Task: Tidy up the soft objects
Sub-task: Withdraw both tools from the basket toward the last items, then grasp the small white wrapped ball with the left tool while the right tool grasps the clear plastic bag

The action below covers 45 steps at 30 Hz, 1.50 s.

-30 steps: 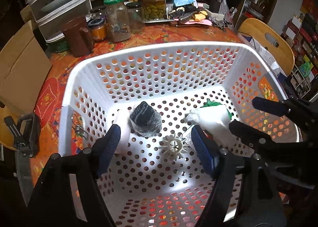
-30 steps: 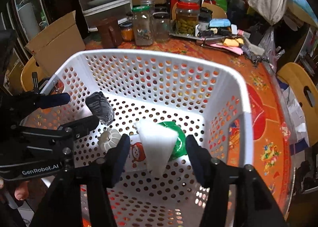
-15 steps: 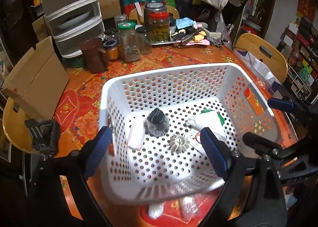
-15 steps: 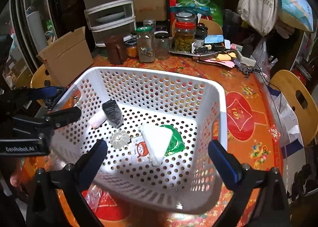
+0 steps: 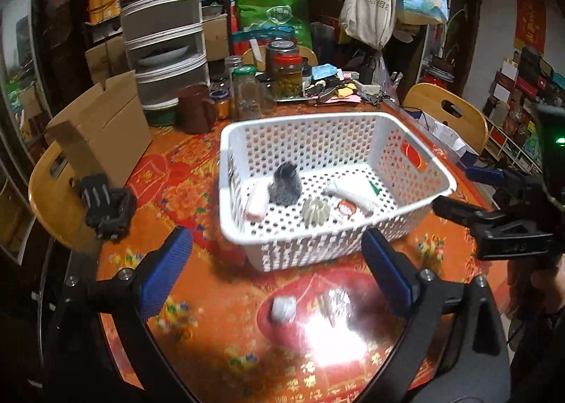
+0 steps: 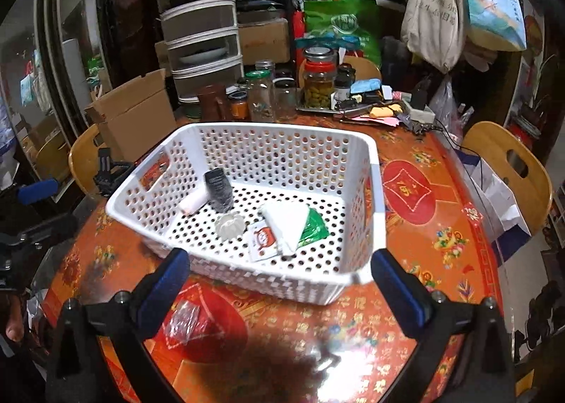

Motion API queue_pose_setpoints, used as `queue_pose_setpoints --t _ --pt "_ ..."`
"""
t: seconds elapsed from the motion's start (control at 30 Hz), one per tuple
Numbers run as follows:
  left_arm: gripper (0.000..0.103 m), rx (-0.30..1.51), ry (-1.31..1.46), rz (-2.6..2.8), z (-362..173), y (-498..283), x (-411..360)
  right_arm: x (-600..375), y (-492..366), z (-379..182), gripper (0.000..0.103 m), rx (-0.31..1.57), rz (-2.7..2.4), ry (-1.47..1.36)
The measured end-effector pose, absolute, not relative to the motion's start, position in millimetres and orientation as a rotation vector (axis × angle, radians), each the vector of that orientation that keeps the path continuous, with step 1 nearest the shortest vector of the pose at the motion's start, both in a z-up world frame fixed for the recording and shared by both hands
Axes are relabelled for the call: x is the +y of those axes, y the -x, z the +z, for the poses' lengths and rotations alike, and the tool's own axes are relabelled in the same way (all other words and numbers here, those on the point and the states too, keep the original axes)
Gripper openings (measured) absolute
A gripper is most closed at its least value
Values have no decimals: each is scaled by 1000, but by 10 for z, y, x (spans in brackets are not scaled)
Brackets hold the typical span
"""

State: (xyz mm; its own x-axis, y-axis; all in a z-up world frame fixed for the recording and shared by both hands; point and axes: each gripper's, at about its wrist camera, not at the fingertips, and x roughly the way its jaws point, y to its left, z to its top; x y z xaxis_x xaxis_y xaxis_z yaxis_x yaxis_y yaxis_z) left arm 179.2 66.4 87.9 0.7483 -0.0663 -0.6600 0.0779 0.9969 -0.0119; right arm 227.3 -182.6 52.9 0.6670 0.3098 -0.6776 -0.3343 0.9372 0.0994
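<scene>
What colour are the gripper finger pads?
Blue pads, clearest in the right wrist view.

Red-and-gold patterned worktop (image 6: 434,233). At its far edge, glass jars (image 6: 261,96) beside a brown mug (image 6: 212,103), then a red-lidded pickle jar (image 6: 319,83). Behind, a grey drawer tower (image 6: 199,22). Left, an open cardboard box (image 6: 136,113). Right, a wooden chair (image 6: 508,166); above, hanging tote bags (image 6: 434,7).

White perforated plastic basket (image 6: 374,198), smooth and slightly glossy, on a glossy red-patterned tabletop (image 6: 416,254) (glare near the front edge). Matt brown cardboard box (image 6: 137,117), glass jars (image 6: 261,96), varnished wooden chair (image 6: 512,166).
</scene>
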Motion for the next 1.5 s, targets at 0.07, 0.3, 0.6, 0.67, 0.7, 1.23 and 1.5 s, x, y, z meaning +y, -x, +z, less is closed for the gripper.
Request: queue_pose_setpoints --t 0.07,0.3,0.6,0.67,0.7,1.23,1.5 --pt "96 718 -16 -60 784 -1672 710 -1793 -2134 512 102 740 370 31" --pt "96 756 43 -43 241 -1466 856 -1629 -1664 198 102 739 425 13" --pt "96 841 58 -47 -440 -1688 898 -1166 -1469 -477 89 826 511 47" --pt "96 852 59 -53 -540 -1729 894 -1065 -1448 -530 87 820 528 63" --pt "96 856 60 -53 -573 -1750 899 -1023 -1437 -550 82 820 531 72" --pt "96 863 56 -68 -731 -1842 911 -667 -1687 -806 40 873 494 151" --pt "96 879 36 -74 -809 -1891 799 -857 -1685 -775 33 854 487 114"
